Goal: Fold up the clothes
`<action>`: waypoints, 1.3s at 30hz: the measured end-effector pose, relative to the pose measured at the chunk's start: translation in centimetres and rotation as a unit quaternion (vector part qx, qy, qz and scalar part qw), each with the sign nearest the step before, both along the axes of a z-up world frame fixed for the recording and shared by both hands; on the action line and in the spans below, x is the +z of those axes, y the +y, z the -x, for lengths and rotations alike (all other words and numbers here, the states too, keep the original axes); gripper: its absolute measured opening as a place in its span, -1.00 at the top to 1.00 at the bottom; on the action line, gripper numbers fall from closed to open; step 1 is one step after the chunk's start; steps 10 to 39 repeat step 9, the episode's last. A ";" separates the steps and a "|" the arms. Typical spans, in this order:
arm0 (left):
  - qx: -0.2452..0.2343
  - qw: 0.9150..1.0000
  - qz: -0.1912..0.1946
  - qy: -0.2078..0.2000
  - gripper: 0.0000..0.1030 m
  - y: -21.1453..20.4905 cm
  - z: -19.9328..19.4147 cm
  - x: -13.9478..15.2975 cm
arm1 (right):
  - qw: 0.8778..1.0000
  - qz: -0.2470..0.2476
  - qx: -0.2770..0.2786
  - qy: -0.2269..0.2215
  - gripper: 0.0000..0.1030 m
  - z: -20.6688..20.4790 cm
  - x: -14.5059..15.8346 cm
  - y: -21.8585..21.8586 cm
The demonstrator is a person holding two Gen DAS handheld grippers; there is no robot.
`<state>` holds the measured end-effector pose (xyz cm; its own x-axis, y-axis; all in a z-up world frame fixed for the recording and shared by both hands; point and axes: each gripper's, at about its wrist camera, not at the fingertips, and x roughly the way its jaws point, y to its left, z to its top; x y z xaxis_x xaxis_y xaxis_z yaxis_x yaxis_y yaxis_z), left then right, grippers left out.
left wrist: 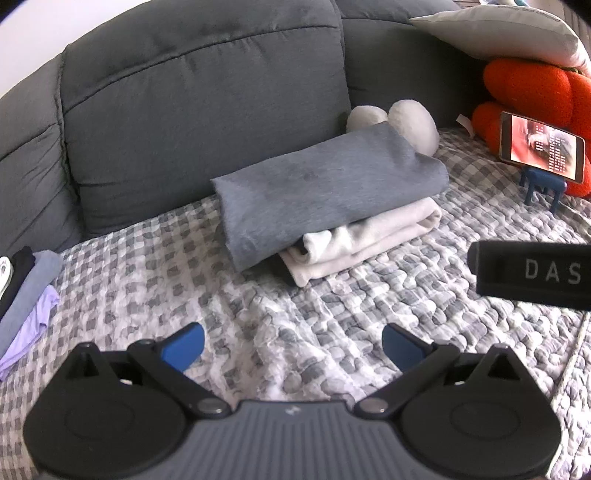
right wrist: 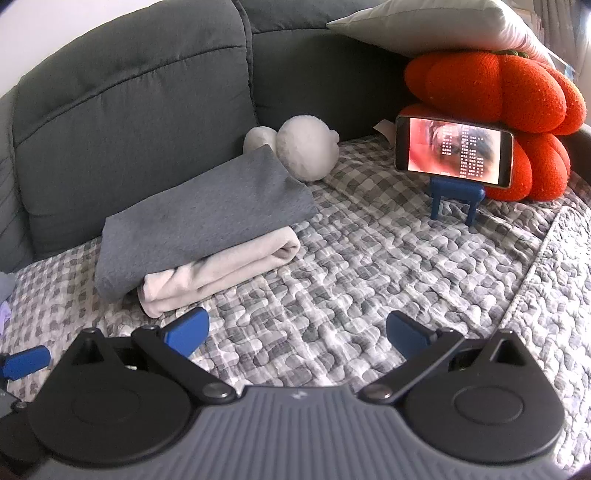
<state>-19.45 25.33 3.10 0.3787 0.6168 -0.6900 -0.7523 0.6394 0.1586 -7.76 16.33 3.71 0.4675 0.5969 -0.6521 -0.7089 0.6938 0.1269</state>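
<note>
A folded grey garment [left wrist: 325, 188] lies on top of a folded cream garment [left wrist: 365, 240] on the checked quilt [left wrist: 280, 317], near the sofa back. The same stack shows in the right wrist view, grey [right wrist: 207, 218] over cream [right wrist: 225, 269]. My left gripper [left wrist: 293, 347] is open and empty, hovering over the quilt in front of the stack. My right gripper [right wrist: 297, 332] is open and empty, just right of and in front of the stack. A pile of unfolded clothes, grey, black and lilac [left wrist: 27, 295], lies at the far left.
Grey sofa cushions [left wrist: 203, 99] line the back. A white plush toy [right wrist: 306, 147] sits behind the stack. A phone on a blue stand [right wrist: 454, 155] leans on orange pumpkin cushions [right wrist: 498, 88], with a white pillow [right wrist: 436, 22] above. The right gripper's body [left wrist: 532, 273] shows at the right edge.
</note>
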 end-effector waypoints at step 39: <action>-0.005 1.000 -0.003 0.001 -0.99 -0.1 -0.1 0.0 | 1.000 0.003 0.004 0.005 -1.00 -0.1 0.0 0.2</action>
